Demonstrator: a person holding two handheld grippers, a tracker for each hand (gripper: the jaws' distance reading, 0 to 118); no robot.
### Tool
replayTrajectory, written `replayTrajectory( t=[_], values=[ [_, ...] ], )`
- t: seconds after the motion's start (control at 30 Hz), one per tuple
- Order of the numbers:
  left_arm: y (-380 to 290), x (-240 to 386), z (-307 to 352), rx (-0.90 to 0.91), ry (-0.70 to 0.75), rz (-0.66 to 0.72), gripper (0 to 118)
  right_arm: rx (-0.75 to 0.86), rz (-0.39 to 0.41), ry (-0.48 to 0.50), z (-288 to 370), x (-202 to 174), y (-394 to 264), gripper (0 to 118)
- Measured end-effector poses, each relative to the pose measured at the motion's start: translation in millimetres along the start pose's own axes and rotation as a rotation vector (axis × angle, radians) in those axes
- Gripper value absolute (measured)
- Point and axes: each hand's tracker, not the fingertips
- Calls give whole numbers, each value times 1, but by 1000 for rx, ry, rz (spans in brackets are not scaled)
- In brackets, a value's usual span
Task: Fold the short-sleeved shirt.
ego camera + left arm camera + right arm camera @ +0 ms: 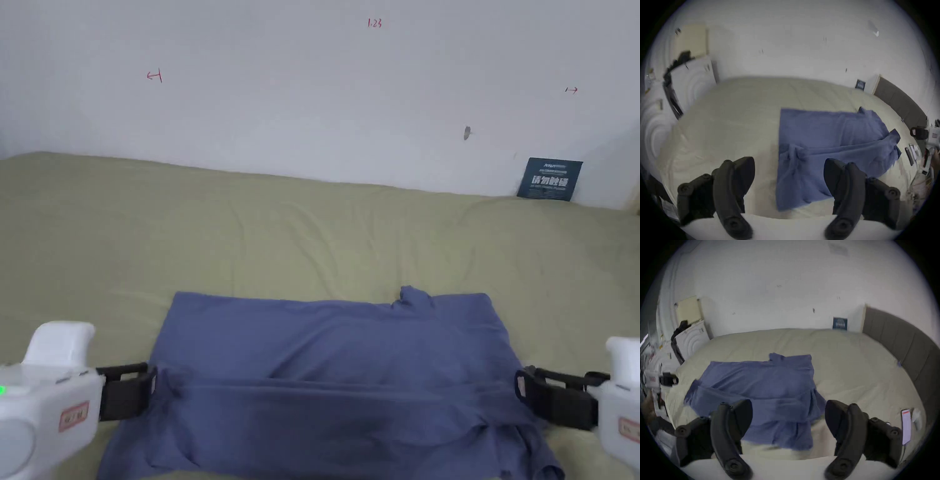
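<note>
A blue short-sleeved shirt (337,369) lies spread across the olive bed sheet (281,237), with a long crease running left to right across its near half. It also shows in the left gripper view as the shirt (826,142) and in the right gripper view as the shirt (763,386). My left gripper (147,387) sits at the shirt's left edge, jaws wide apart in its own view (789,170), holding nothing. My right gripper (522,387) sits at the shirt's right edge, also open in its own view (788,410) and empty.
A white wall rises behind the bed, with a dark blue sign (550,179) leaning on it at the far right. A grey padded headboard (899,350) runs along the bed's right side. A phone (906,426) lies on the sheet near it. White furniture (693,78) stands far left.
</note>
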Motion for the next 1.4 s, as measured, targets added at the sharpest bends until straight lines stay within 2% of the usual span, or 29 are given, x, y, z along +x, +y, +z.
replayTrajectory(
  t=[0.03,0.07,0.1,0.13,0.17,0.2,0.3,0.43,0.47,0.53,0.57,0.67,0.93,1.0,1.03,1.07,1.1,1.13,1.17,1.2,1.23,1.33,1.4],
  values=[
    [-10,4,20,49,-7,1,82,11,8,3,16,-9,-8,80],
    [-22,8,36,104,-20,17,51,7,11,5,17,-11,-22,56],
    [-31,11,49,126,-33,24,15,11,13,3,27,-18,-32,30],
    [-43,17,58,108,-30,26,0,24,23,-27,33,-26,-42,3],
    [-53,23,66,106,20,22,0,19,58,-57,40,-33,-53,0],
    [-62,26,71,85,11,13,0,45,50,-67,45,-39,-61,0],
    [-87,22,64,1,3,20,0,23,49,-36,49,-46,-75,0],
    [-91,0,36,-100,-13,110,3,-6,32,-19,43,-44,-79,0],
    [-86,-5,27,-101,-2,112,19,-8,30,-17,42,-42,-77,0],
    [-77,-18,6,-119,-11,125,73,-12,36,-28,37,-38,-75,0],
    [-70,-22,-6,-142,-41,140,91,-15,39,-35,35,-36,-75,0],
    [-52,-16,-24,-163,-100,167,91,-32,26,-42,29,-23,-75,0],
    [-45,-10,-106,-391,-48,146,87,-72,18,-70,23,-7,-77,0],
    [-48,-8,-110,-417,-19,152,65,-85,14,-71,21,-3,-73,0],
    [-47,3,-95,-366,58,105,50,-95,8,-73,18,1,-71,0],
    [-47,3,-91,-338,28,101,23,-110,-1,-70,12,6,-66,0],
    [-46,-1,-89,-323,-85,153,11,-146,-15,-64,5,10,-62,3],
    [-47,0,-88,-326,-94,194,10,-189,-33,-56,-4,16,-56,18],
    [-44,3,-85,-341,-57,172,10,-246,-44,-34,-17,23,-50,60],
    [-45,4,-86,-344,-55,159,10,-299,-52,-38,-30,28,-45,93],
    [-46,6,-86,-340,-62,136,10,-348,-67,-33,-46,31,-44,107],
    [-45,10,-85,-343,-59,113,10,-412,-114,11,-85,40,-41,98],
    [-45,9,-84,-347,-66,133,10,-462,-153,-40,-108,42,-42,92]
  ],
)
